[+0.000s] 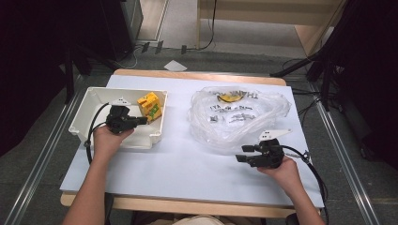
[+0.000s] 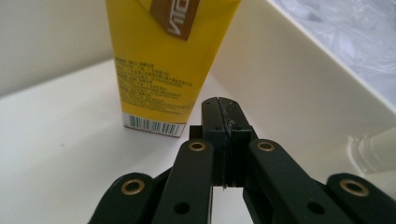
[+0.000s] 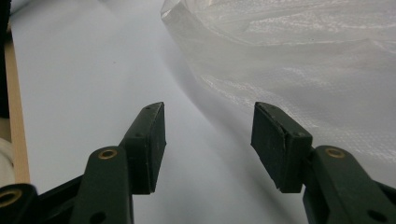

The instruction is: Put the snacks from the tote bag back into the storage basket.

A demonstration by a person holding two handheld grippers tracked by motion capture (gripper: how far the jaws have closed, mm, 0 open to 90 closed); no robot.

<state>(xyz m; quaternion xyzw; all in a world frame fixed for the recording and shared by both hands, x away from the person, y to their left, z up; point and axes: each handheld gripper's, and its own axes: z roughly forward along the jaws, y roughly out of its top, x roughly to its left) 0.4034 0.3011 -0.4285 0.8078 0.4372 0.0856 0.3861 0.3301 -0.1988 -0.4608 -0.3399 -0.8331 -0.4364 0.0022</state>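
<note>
- The left gripper (image 2: pixel 223 114) has its jaws pressed flat together with nothing between them; in its own view the pads meet just short of the yellow carton (image 2: pixel 161 70), whose barcode edge sits at about 10 o'clock from the tips.
- In the high view the left gripper (image 1: pixel 141 121) reaches into the white bin (image 1: pixel 89 112), pointing toward 3 o'clock at the carton (image 1: pixel 150 106).
- The carton stands in the bin's far right part, close to the right wall; whether it touches that wall I cannot tell.
- The right gripper (image 3: pixel 208 140) stands wide open and holds nothing, hovering over the pale table cover (image 3: pixel 74 84) with the clear plastic bag (image 3: pixel 299 60) at its 1 o'clock.
- In the high view the right gripper (image 1: pixel 245 153) lies at about 6 o'clock from the bag (image 1: pixel 239 115), just beside its near edge.
- Handling, as a judgement: the carton looks light and fairly stiff, but its glossy printed faces may slip and thin walls could dent under a hard squeeze.
- Best hold: across the two broad flat faces, around mid-height, below the folded top, once the jaws are opened wide enough.
- The bag is soft, thin and slippery; its mouth would need pinching at the rim to stay open.
</note>
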